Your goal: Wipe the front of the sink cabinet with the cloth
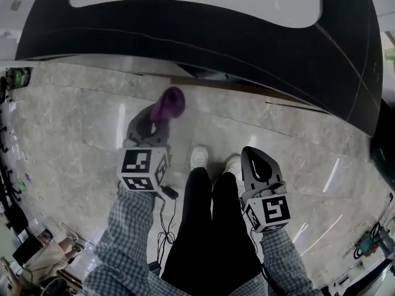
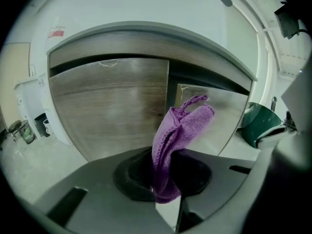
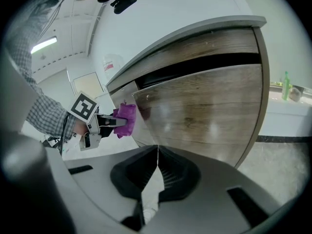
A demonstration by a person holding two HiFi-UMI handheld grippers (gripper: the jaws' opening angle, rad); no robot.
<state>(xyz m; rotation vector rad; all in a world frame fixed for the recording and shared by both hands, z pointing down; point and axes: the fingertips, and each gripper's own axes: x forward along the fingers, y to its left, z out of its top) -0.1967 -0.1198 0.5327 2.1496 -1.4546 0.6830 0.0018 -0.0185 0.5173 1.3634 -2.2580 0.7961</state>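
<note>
One cloth (image 2: pixel 183 123), pinched by the left gripper (image 2: pixel 165 191) at frame centre, faces the cabinet front (image 2: pixel 112 106) for wiping; the right gripper (image 3: pixel 157 172), pressed together, idles.

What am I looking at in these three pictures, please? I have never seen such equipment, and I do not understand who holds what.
No robot is here. A person stands on a stone floor before the sink cabinet, holding a hand tool in each hand. The head view looks down from the person's head: the left gripper holds a purple cloth; the right gripper is shut and empty. The marker cubes belong to the tools. The other two pictures come from a camera riding on each gripper. The left gripper view shows the cloth pinched between its jaws, the cabinet's wooden front behind. The right gripper view shows its closed jaws and the same cabinet.
</note>
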